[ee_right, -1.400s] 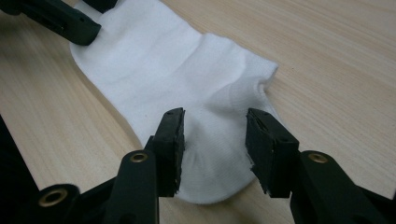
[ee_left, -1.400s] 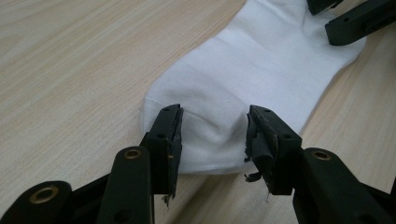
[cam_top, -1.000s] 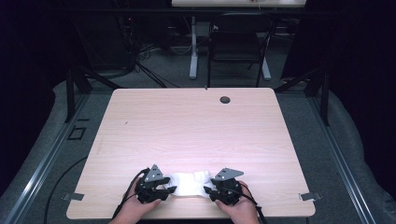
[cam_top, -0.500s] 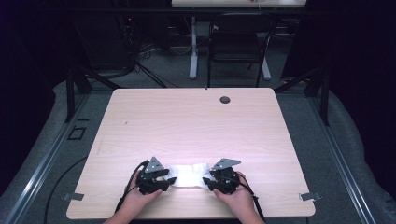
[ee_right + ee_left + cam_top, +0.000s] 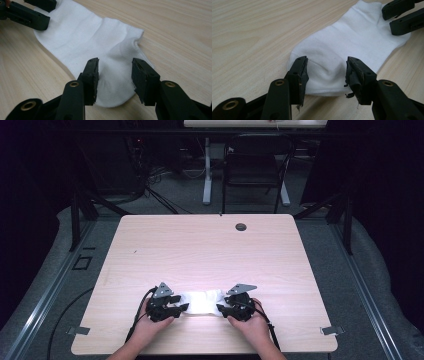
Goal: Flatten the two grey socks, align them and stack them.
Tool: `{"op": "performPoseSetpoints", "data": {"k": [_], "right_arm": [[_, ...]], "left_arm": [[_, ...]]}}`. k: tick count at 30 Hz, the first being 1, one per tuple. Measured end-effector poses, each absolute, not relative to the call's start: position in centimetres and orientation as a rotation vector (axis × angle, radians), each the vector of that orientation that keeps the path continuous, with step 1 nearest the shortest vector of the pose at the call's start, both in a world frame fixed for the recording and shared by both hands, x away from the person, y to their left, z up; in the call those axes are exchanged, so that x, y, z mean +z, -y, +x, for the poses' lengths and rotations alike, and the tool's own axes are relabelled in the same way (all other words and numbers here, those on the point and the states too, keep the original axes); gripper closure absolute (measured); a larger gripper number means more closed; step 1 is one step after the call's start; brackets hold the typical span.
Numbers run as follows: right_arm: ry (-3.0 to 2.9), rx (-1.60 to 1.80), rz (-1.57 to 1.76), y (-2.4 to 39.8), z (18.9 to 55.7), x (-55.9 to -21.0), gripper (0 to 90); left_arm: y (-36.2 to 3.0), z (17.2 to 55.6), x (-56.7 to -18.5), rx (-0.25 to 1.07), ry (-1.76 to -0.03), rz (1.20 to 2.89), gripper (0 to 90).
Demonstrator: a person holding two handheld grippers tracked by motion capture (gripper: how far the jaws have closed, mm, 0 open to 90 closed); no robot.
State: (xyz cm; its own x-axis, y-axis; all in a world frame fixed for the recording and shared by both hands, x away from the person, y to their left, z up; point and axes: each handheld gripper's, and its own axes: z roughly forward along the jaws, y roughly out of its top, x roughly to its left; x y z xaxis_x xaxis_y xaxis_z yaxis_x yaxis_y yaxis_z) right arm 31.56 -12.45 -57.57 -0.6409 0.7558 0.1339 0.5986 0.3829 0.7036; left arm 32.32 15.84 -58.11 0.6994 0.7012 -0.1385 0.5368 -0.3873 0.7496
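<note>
Sock point(image 5: 352, 42) flat on desk point(image 5: 210, 250), one end between each gripper's jaws. Left gripper point(image 5: 327, 75): jaws just widening, released, astride toe end. Right gripper point(image 5: 115, 75): jaws apart over cuff end, not pinching. Judgement: sock spread, any fold not begun

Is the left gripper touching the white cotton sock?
Touching: in the left gripper view, the left gripper straddles the white cotton sock, both pads against bunched fabric.

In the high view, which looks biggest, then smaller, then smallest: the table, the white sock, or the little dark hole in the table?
1. table
2. white sock
3. dark hole
</note>
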Motion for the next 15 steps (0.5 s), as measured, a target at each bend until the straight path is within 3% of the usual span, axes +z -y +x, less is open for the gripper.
{"op": "performPoseSetpoints", "data": {"k": [4,15], "right_arm": [[-2.412,1.125,1.212,12.5,31.4,-57.3,55.7],[-2.291,1.174,1.177,13.7,30.5,-55.0,44.0]], "left_arm": [[-15.9,32.3,-57.7,0.25,-0.955,2.077,45.5],[-17.7,31.7,-55.8,0.278,-0.968,2.028,41.1]]}}
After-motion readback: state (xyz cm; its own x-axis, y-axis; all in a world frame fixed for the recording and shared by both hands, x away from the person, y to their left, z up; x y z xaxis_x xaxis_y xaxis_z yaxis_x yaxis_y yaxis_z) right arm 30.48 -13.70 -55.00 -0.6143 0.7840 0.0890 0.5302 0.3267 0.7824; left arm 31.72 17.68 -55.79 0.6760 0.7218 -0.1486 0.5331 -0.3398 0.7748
